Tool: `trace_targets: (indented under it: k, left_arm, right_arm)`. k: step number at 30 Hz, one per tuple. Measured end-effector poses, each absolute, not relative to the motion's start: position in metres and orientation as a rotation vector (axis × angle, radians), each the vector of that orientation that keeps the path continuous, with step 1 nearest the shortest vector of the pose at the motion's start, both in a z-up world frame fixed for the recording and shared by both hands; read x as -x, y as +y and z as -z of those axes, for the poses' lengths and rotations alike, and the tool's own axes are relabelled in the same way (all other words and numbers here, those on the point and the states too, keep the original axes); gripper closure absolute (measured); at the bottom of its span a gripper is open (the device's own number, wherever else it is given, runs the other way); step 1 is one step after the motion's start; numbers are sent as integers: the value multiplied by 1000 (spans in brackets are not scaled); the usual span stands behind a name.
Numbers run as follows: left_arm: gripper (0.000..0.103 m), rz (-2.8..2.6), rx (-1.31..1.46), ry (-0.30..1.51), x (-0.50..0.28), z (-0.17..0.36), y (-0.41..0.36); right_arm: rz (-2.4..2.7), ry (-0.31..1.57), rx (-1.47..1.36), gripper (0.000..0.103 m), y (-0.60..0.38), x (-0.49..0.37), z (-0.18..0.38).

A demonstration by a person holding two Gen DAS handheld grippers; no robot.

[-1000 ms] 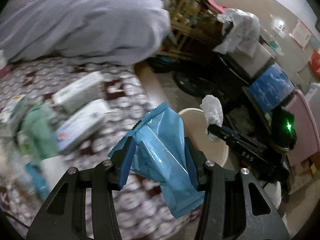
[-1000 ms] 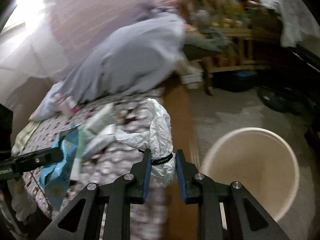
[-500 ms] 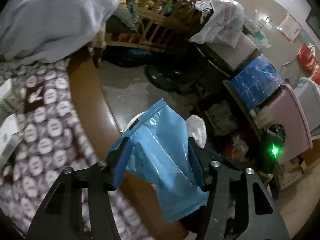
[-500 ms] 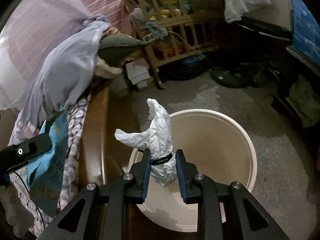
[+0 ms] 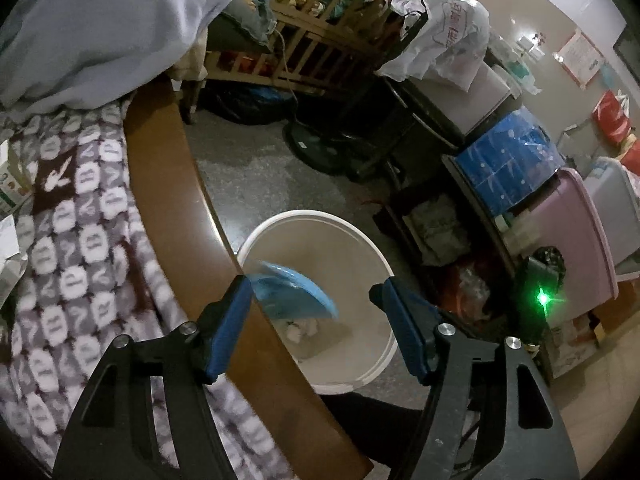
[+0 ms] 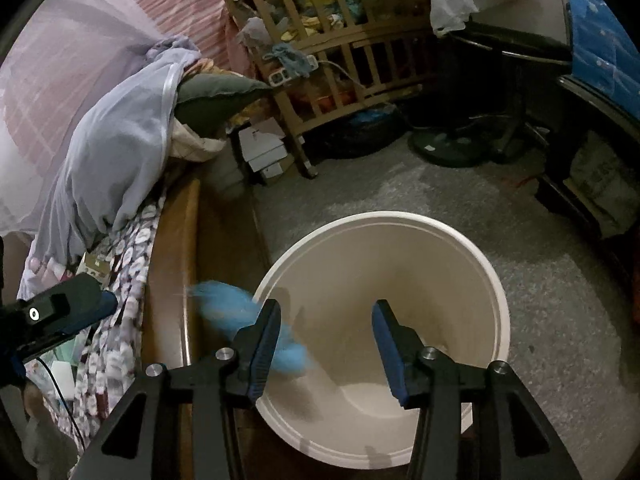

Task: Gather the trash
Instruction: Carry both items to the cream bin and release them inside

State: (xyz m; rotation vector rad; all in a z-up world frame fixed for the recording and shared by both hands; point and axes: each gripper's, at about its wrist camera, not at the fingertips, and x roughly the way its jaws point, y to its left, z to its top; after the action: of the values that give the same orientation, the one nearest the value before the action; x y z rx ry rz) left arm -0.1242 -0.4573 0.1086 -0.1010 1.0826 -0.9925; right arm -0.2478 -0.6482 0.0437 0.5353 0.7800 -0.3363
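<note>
Both grippers stood with jaws spread wide and nothing between the pads. Left gripper [image 5: 312, 300] hung over the near rim of the cream bucket [image 5: 372, 248]; right gripper [image 6: 326, 320] hung directly above the same bucket's mouth.

Just ahead of the left gripper's inner pad, the blue wrapper [image 5: 294, 294] was free of any grip and blurred, judged to be in fall. In the right wrist view it appeared as a blue smear [image 6: 240, 316] at the bucket's left rim, partly behind that gripper's left finger. Whether it would clear the rim could not be settled from these views.

Below the wrapper, at the bucket floor, lay a crumpled white tissue [image 5: 304, 326], already deposited.

Handling judgement: the wrapper is thin film, very light, limp and slick; it will drift rather than drop straight. If it lands outside, take it by a flat edge or crimped seam with full pad contact. The tissue is soft and compressible, and any fold will serve.

To the left of both tools ran the wooden bed rail [image 5: 172, 184], with the patterned blanket [image 5: 72, 248] beyond it carrying further packets at its far edge, only partly visible. Farther off stood a wooden crib [image 6: 360, 52] and stacked storage.
</note>
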Motion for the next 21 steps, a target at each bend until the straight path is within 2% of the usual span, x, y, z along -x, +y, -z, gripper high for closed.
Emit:
trace_targets:
  k: [21]
  left_arm:
    - [36,704,-29,1013,125,-108,-365]
  right_arm:
    - [216,796,-421,56,-580,219,-62]
